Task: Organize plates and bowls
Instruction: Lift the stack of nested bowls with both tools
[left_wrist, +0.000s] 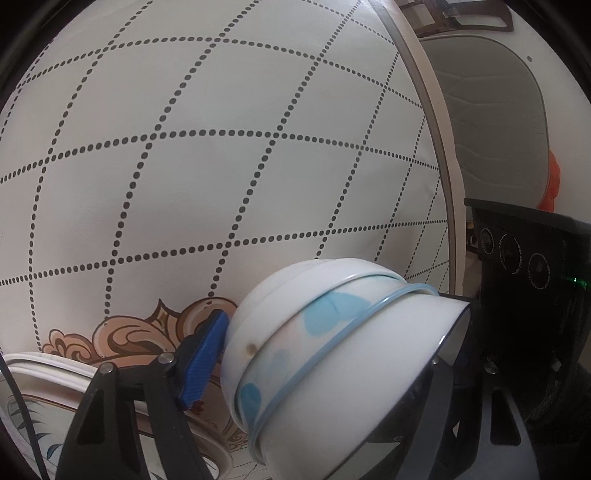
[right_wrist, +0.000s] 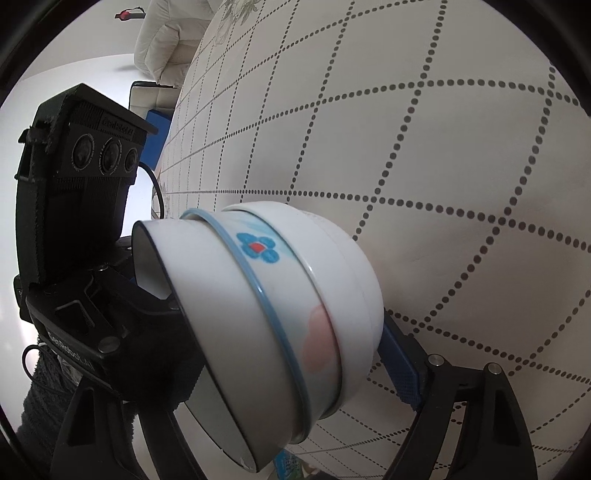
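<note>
lower left of the left wrist frame: plate (left_wrist: 33, 373) on dotted tablecloth (left_wrist: 221, 147). centre, stack of bowls (left_wrist: 314, 350) tilted on its side, left gripper (left_wrist: 325, 369) fingers clamped across it. right wrist frame, centre: same stack, right gripper (right_wrist: 295, 350) fingers closed around it.

The left wrist view looks forward along its own fingers, very close to a tilted stack of 3 nested white bowls with blue rims (left_wrist: 325, 354) at 5 o'clock, facing the white cloth with dotted grey diamond lines (left_wrist: 221, 166). The right wrist view meets the same stack (right_wrist: 273, 317) from the opposite side, at 6 o'clock. Both share stack and cloth (right_wrist: 443, 184), and each sees the other's black camera housing (left_wrist: 524, 258) (right_wrist: 77, 166).
</note>
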